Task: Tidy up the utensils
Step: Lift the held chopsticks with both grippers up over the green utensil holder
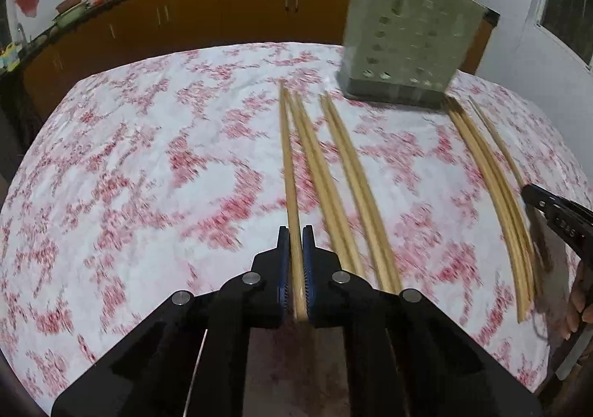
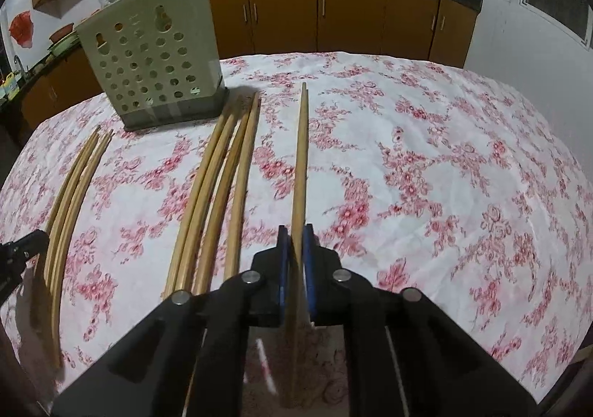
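Two grippers each pinch one wooden chopstick. The left gripper [image 1: 296, 242] has its blue pads closed on the left chopstick [image 1: 288, 165], which runs from between the jaws straight toward the utensil holder [image 1: 407, 42], its far tip ending just short of the holder's near left corner. The right gripper [image 2: 296, 242] is likewise clamped on the right chopstick [image 2: 302, 157], whose far tip points past the holder's [image 2: 155, 61] right side, well clear of its base.

Loose chopsticks lie on the flowered tablecloth [image 1: 148, 157] in bundles, all pointing roughly toward the holder. In the left wrist view, two bundles [image 1: 333, 176] lie just right of the held stick, each seeming to be a pair, though blur keeps the count uncertain; their far ends stop near the holder's front edge. In the right wrist view, a group of four sticks [image 2: 218, 187] lies between the held chopstick and the holder's right corner, their tips almost touching its base. Another bundle of about three [image 2: 70, 194] lies off the holder's left front corner, beside the tip of the other gripper.

One holder stands upright on the cloth, pale green, pierced with round holes, on a darker base.
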